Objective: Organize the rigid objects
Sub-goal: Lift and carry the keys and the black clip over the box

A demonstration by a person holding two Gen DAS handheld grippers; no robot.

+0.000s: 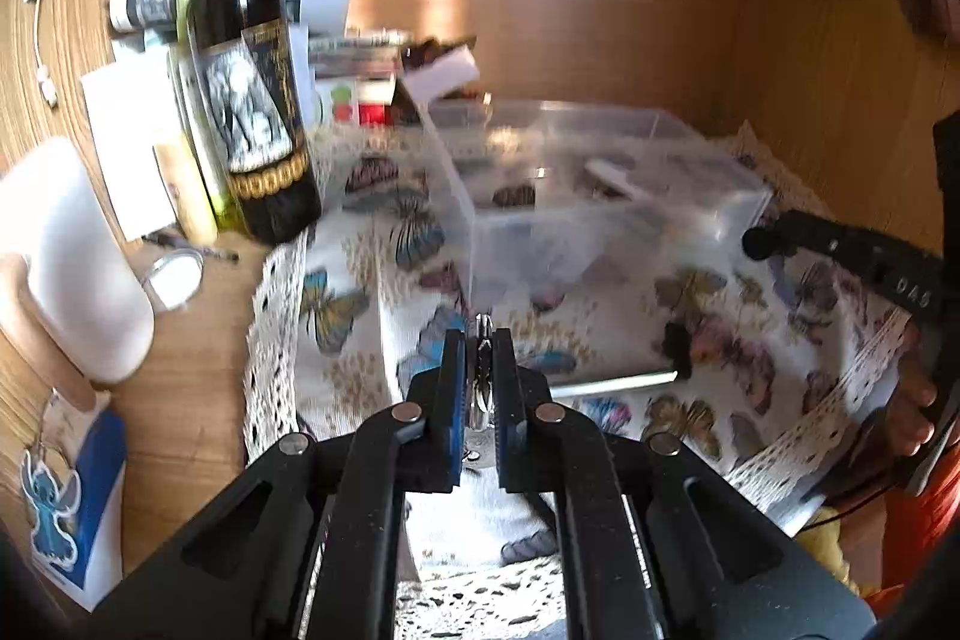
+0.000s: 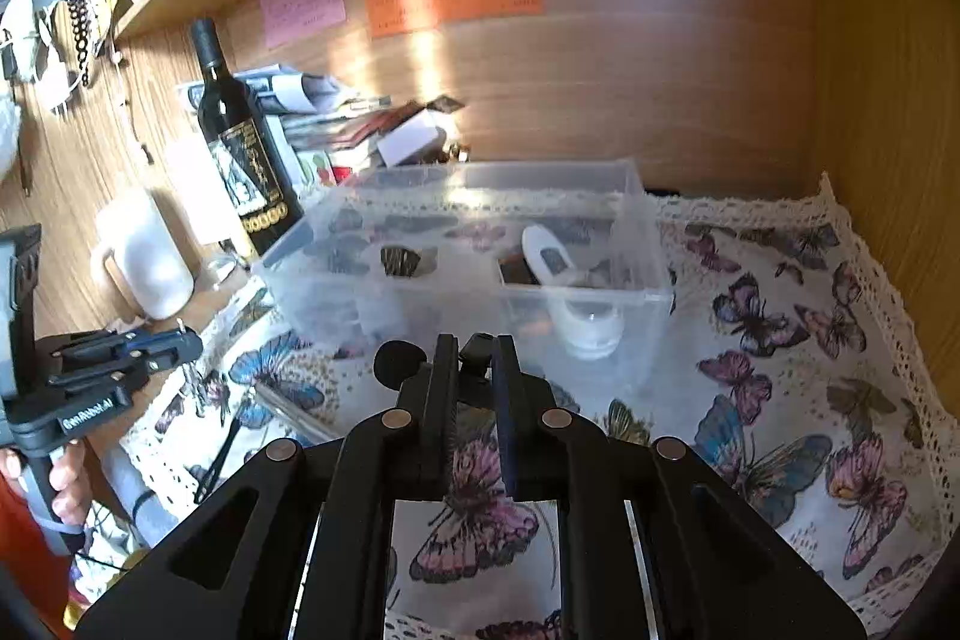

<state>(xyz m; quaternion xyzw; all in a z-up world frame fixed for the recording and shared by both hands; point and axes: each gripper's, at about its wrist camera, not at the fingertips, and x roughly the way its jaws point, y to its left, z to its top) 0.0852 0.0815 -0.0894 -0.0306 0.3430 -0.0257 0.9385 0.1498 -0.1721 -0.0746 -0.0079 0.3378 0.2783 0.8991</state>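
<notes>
Between your left tool's shut pads hangs a small metal keyring; carry it level over the clear bin. Your right tool pinches a dark object.

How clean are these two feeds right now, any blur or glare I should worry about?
Left wrist view: motion-smeared, wine bottle and clear bin soft. Right wrist view: sharper, bin readable; sun streaks glare on the back panel. Both bow at the edges.
</notes>
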